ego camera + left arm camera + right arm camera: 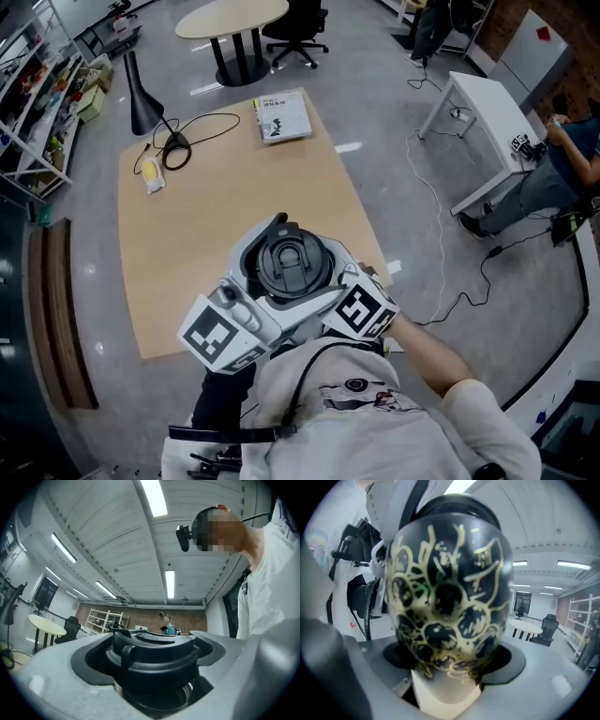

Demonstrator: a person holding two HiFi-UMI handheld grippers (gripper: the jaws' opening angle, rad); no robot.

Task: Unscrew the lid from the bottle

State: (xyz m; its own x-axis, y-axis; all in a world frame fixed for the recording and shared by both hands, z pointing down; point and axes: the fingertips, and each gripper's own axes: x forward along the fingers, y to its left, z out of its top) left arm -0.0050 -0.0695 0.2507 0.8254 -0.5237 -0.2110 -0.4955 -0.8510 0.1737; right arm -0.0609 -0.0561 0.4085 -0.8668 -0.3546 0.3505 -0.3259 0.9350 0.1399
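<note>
Seen from above in the head view, the bottle's black lid (286, 264) with its loop handle is held up close to the person's chest, over the near edge of the tan table (225, 225). My left gripper (154, 670) is shut on that lid (154, 656), its grey jaws cupping it on both sides. My right gripper (450, 686) is shut on the bottle (450, 597), a rounded black body with yellowish doodles. In the head view the bottle's body is hidden under the lid and the jaws.
On the table's far part lie a book (281, 117), a black lamp (141, 94) with its coiled cable (192, 131), and a small yellow-white item (153, 175). A white table (487, 117) and a seated person (562, 169) are at the right. A round table (232, 19) stands behind.
</note>
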